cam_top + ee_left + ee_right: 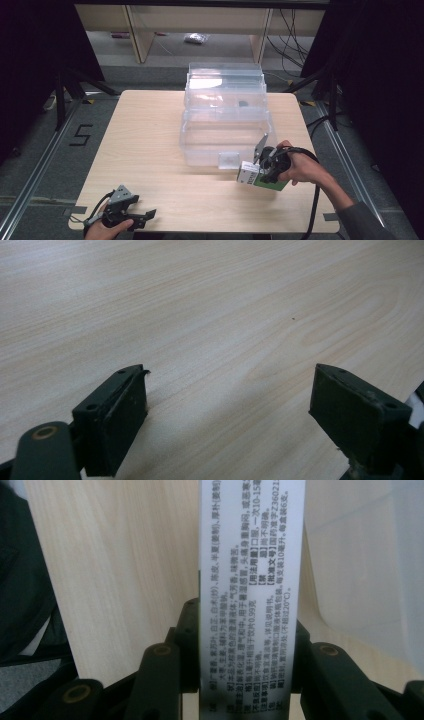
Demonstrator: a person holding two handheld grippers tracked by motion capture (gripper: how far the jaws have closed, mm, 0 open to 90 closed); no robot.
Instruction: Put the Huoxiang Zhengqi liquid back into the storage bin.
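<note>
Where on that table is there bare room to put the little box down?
The widest bare wood lies left of the clear plastic bin, between it and the table's left edge. The front strip between the left gripper and the box in the right gripper is free too. It is crowded at the bin's front right corner.

Pale wood-grain bench (150, 150). White and green box (257, 177) with small black print. Clear plastic container (225, 115); black hand-held gripper (230, 410).
</note>
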